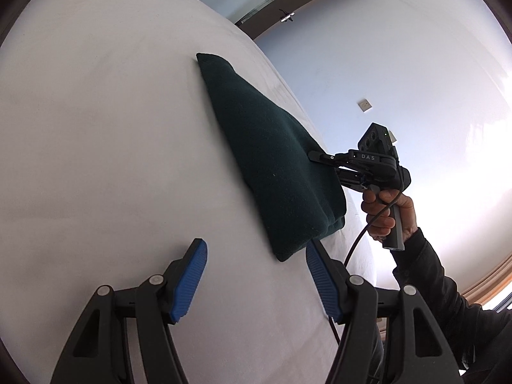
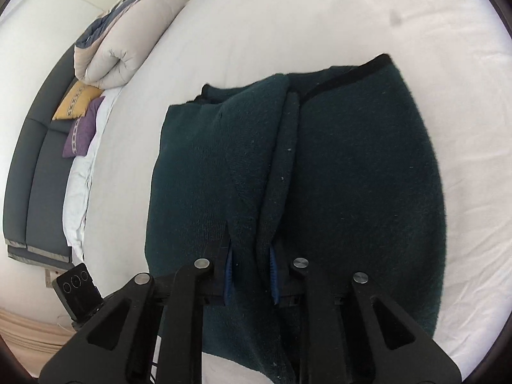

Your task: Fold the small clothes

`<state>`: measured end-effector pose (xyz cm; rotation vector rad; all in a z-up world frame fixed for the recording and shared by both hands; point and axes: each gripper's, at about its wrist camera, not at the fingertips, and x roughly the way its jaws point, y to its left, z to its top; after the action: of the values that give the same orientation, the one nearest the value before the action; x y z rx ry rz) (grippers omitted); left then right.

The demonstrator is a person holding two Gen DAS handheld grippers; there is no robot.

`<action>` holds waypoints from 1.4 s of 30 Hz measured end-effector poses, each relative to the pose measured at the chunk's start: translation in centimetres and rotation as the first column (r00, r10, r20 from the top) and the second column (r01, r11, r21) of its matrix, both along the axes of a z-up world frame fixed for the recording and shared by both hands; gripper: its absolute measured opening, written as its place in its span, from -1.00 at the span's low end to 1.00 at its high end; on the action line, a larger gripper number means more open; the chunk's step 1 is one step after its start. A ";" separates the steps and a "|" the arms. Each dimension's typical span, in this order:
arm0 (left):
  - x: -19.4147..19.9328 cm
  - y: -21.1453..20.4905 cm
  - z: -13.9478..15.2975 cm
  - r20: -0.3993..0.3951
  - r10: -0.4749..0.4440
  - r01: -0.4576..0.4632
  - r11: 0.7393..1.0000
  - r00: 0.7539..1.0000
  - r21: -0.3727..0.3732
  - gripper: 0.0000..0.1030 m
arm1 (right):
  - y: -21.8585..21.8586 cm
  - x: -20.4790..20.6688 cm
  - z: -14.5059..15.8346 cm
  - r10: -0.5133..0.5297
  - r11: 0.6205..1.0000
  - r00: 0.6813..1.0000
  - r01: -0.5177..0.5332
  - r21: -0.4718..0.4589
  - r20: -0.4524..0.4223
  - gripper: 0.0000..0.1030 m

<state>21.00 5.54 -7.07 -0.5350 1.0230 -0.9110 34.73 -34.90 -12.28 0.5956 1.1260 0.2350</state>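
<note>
The dark green garment lies folded on the bed. The right hand-held gripper pinches a fold, pads mostly buried. The left hand-held gripper is spread, empty.

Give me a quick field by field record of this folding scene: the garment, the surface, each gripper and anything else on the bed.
garment: dark green knit garment, partly folded, lying flat
surface: white bed sheet
right gripper: shut on a raised fold of the garment
left gripper: open, nothing between its blue pads, near the garment's corner
hand: grips the right gripper's handle, dark sleeve
far end of bed: rolled duvet, yellow cushion, purple cushion
</note>
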 end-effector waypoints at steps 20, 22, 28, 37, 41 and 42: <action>0.7 1.7 0.0 0.008 -0.012 0.012 1.000 1.000 0.014 0.28 | -10.5 -5.8 -0.6 -0.168 0.986 0.986 0.168 -0.003 -0.013 -0.73; 0.8 1.5 0.0 0.009 -0.013 0.013 1.000 1.000 0.015 0.28 | -10.7 -6.2 -0.9 -0.171 0.985 0.985 0.171 0.010 -0.005 -0.72; 0.8 1.0 -0.2 0.020 -0.019 0.018 0.999 1.000 0.034 0.28 | -12.6 -8.0 -0.5 -0.204 0.978 0.979 0.204 0.044 -0.024 -0.50; 0.8 0.1 -0.7 0.030 -0.027 0.026 0.999 0.999 0.041 0.32 | -9.6 -15.1 8.3 -0.127 0.976 0.981 0.149 -0.158 0.144 -0.49; 0.4 -1.0 -0.5 0.040 -0.026 0.024 0.998 0.999 0.051 0.32 | -5.6 -15.9 9.1 0.026 0.991 0.988 -0.005 -0.132 0.153 -0.49; 0.4 -1.0 -0.5 0.044 -0.024 0.022 0.998 0.999 0.053 0.32 | -5.0 -16.0 8.5 0.048 0.991 0.989 -0.030 -0.131 0.137 -0.49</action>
<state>21.35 4.54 -7.54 -0.4582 1.0118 -0.9100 18.72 -39.94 -3.81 0.4366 1.0091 0.2325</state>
